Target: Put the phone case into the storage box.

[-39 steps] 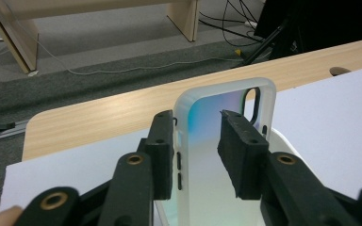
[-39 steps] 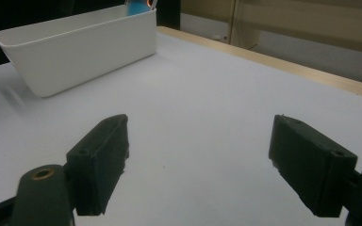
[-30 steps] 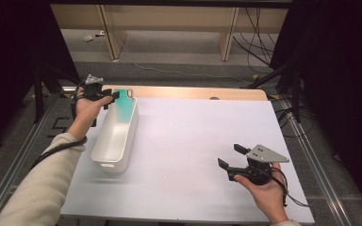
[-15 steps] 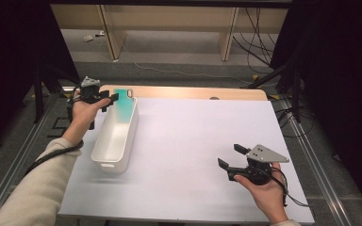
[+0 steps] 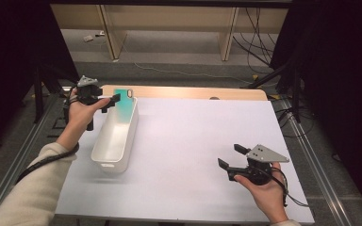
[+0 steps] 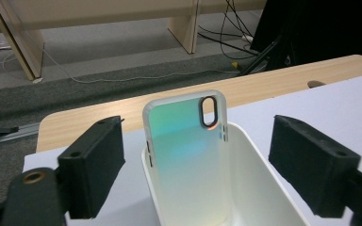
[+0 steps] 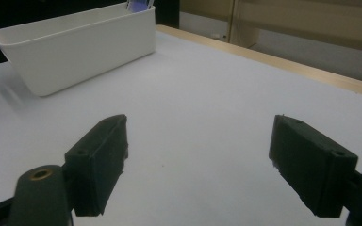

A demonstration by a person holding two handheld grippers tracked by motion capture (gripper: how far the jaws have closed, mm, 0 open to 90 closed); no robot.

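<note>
Two grippers are in play, but the work belongs to the left gripper, seen in the upper left of the high view. The phone case stands nearly upright in the far end of the white bin, leaning on the bin's end wall with its camera cut-out at the top. In the left gripper view the case sits in the middle of the frame, between the two black jaws, which are spread wide and touch neither the case nor the bin.

The step in hand looks like either taking hold of the case or backing away after setting it down; the pictures alone do not settle which. If it is a grasp, the person would do well to keep the jaws centred on the case's two long edges, come in level with its upper half above the bin rim, and close gently, since the thin frosted shell may flex or slip. If it is a retreat, a straight pull back should avoid knocking the leaning case over.

The right gripper rests in the person's right hand in the lower right of the high view, above the white table, jaws parted wide and empty, well apart from the bin.
</note>
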